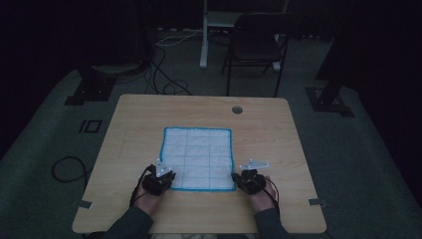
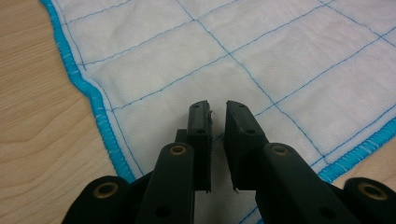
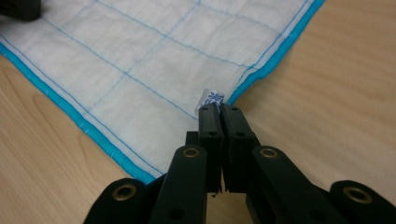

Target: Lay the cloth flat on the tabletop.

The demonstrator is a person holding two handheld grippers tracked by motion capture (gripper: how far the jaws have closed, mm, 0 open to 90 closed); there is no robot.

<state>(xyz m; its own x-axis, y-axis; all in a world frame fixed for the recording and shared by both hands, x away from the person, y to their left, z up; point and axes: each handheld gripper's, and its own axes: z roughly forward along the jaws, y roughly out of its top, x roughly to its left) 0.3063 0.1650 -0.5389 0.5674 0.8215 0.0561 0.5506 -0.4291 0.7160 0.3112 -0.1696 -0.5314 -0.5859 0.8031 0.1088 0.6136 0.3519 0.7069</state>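
On wooden table [image 1: 144,119], quilted white cloth [image 1: 198,154]; left gripper [image 2: 218,108] jaws slightly parted, right gripper [image 3: 219,108] jaws pinching corner.

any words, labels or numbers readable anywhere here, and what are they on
None can be read.
The small tag at the cloth corner by the right gripper carries blue print, too blurred to read.
The table bears no writing.

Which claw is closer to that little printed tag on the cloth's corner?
Right. The right claw sits at the small white printed tag; the left claw is at the opposite near corner of the white blue-edged cloth.
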